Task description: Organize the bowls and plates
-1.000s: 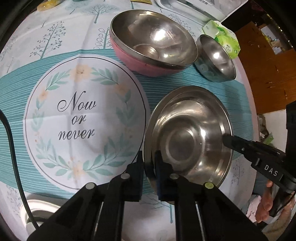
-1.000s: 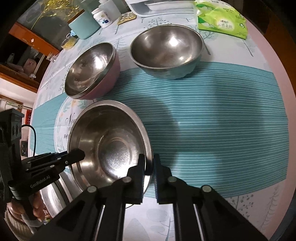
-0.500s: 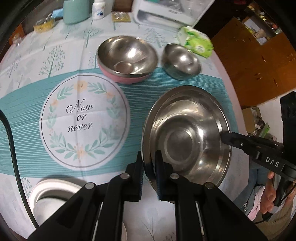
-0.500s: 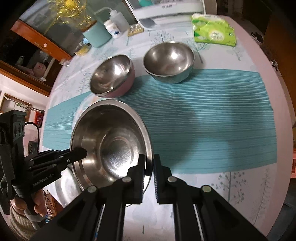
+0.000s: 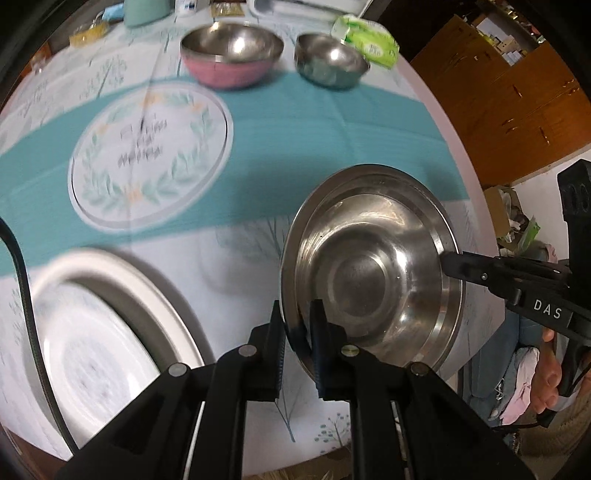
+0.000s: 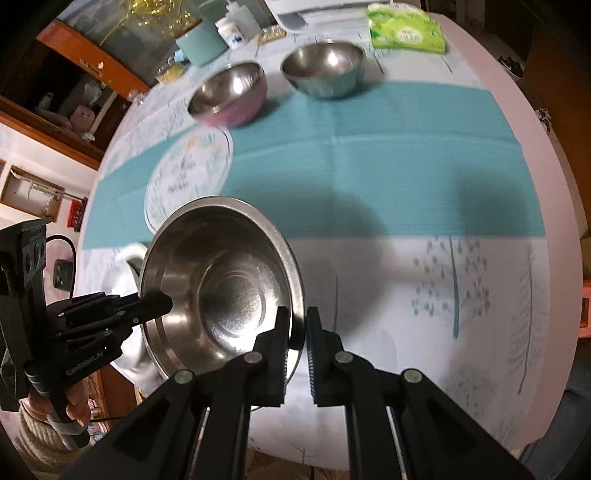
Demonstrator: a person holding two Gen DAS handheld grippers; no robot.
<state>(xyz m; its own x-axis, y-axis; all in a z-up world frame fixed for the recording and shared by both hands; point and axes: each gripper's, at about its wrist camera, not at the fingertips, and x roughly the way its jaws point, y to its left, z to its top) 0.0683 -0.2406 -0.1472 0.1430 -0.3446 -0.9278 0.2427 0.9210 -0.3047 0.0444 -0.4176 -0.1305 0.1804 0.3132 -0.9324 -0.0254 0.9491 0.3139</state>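
Observation:
A wide steel plate-bowl (image 5: pixel 373 280) is held in the air above the table by both grippers. My left gripper (image 5: pixel 297 325) is shut on its near rim in the left wrist view; my right gripper (image 6: pixel 298 325) is shut on the opposite rim (image 6: pixel 221 288). The right gripper also shows at the dish's far rim (image 5: pixel 448 260), the left one at the left rim (image 6: pixel 162 302). A white plate (image 5: pixel 92 332) lies on the table, below and left of the dish. A pink steel bowl (image 5: pixel 231 55) and a teal steel bowl (image 5: pixel 330 61) stand at the far side.
The round table has a white and teal cloth with a round printed emblem (image 5: pixel 147 155). A green tissue pack (image 5: pixel 365 38), a teal cup (image 6: pixel 201 46) and a white bottle (image 6: pixel 232 29) stand at the far edge. A black cable (image 5: pixel 22 288) crosses the left.
Both grippers have lifted the steel dish and carried it back toward the near side of the table. The white plate now fills more of the left wrist view.

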